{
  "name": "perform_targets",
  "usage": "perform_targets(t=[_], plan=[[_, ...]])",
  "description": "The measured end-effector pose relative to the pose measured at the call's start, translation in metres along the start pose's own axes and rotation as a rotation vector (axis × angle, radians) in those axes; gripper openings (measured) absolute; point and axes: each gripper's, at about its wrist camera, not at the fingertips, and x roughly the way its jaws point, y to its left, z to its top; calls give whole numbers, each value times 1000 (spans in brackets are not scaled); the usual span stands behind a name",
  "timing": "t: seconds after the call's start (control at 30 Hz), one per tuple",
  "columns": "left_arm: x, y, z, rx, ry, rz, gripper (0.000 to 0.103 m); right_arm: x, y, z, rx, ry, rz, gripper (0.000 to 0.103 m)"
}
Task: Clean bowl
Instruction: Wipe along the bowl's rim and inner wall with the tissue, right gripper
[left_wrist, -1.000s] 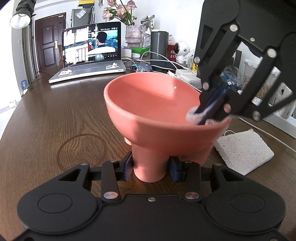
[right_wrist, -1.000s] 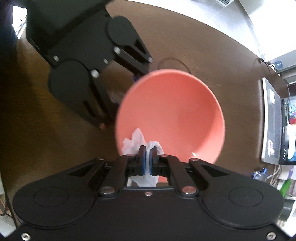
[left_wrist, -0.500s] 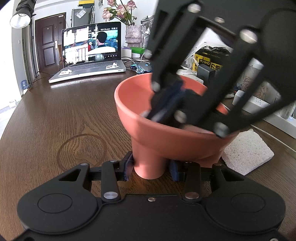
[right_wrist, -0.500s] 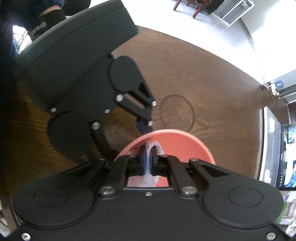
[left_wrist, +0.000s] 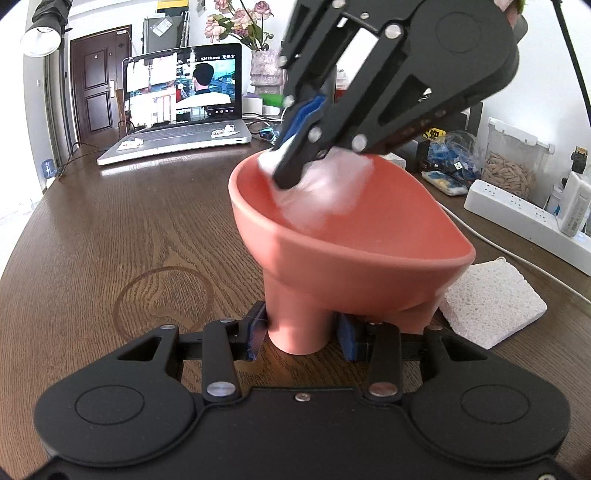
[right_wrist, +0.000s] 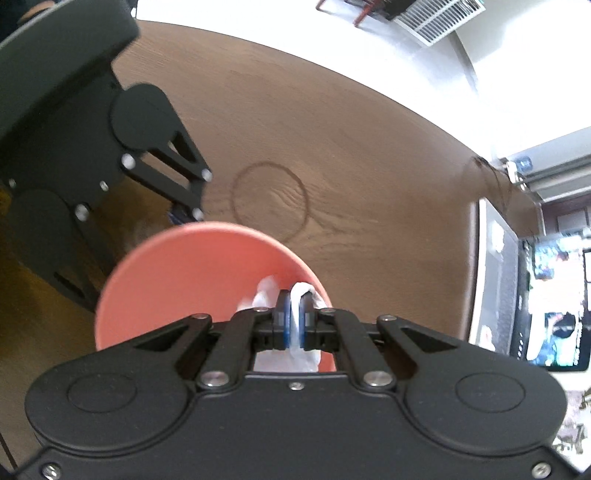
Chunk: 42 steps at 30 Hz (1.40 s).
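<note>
Left wrist view: left hand-held gripper clamps the pink bowl by its foot while right hand-held gripper, pinching a tissue, wipes inside; next, sweep remaining wall

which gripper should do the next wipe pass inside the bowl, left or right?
Right. The right gripper is shut on the white tissue, already inside the pink bowl near its far rim. The left gripper is clamped on the bowl's foot, steadying it, so it looks committed.
</note>
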Motion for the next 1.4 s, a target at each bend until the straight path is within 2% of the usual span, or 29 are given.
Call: perform_targets(t=[0.17, 0.27, 0.47, 0.7, 1.03, 1.4], plan=[[1, 0, 0, 1, 0, 1, 40, -2, -2, -21, 39, 36, -5, 3], [1, 1, 0, 1, 0, 1, 40, -10, 11, -39, 77, 63, 7, 3], [1, 0, -1, 3, 1, 2, 40, -12, 23, -40, 111, 77, 25, 3], [1, 0, -1, 4, 1, 3, 40, -26, 44, -42, 114, 84, 98, 3], [0, 0, -2, 6, 1, 4, 40, -33, 65, -15, 129, -17, 196, 3], [0, 1, -2, 7, 1, 4, 40, -29, 54, 13, 90, -86, 138, 3]])
